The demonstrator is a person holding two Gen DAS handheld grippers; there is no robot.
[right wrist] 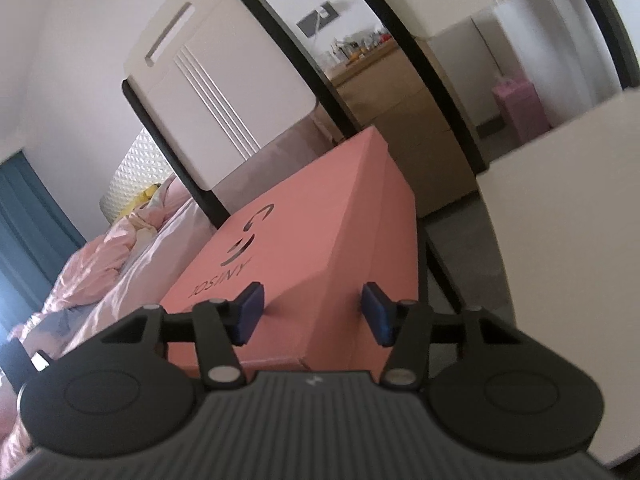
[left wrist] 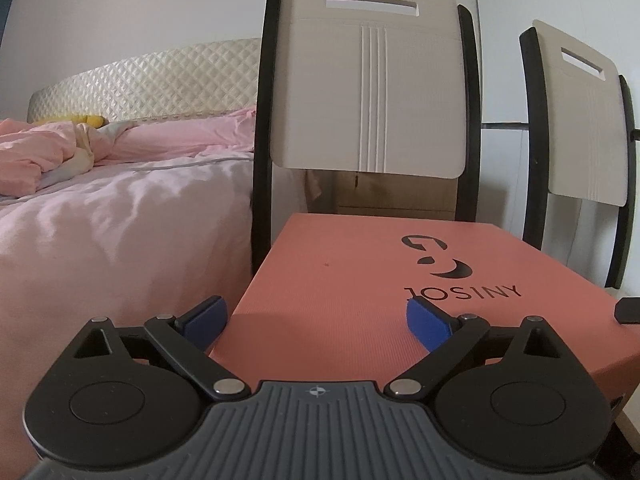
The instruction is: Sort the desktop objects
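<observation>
While the shoebox (left wrist: 340,280), a salmon-pink carton with a black logo and the word JOSINY on its lid, lies flat and closed, both grippers sit at its near end. The left gripper (left wrist: 316,308) is at the box's near left corner with its blue-padded fingers (left wrist: 204,322) spread wide: one pad hangs just off the left side of the box and the other sits over the lid, close to the printed word, and neither visibly presses on the card. The right gripper (right wrist: 313,294) is at the box's near right edge, rolled to one side, its fingers drawn in as close as they go. The long upper right edge of the box runs between them, so one pad lies against the lid and the other against the side wall in a pinch on that edge. From the left wrist view a black fingertip (left wrist: 628,310) shows at the right rim of the lid. Directly behind the box stands a chair (left wrist: 368,92) with a pale slotted backrest in a black frame, and a second chair (left wrist: 580,120) of the same kind stands behind and to the right of the box. Left of the box is a bed (left wrist: 120,220) with pink bedding and a quilted cream headboard (left wrist: 160,80). Right of the box, the right wrist view shows a white surface (right wrist: 560,240), and far behind the box stands a wooden cabinet (right wrist: 400,112).
</observation>
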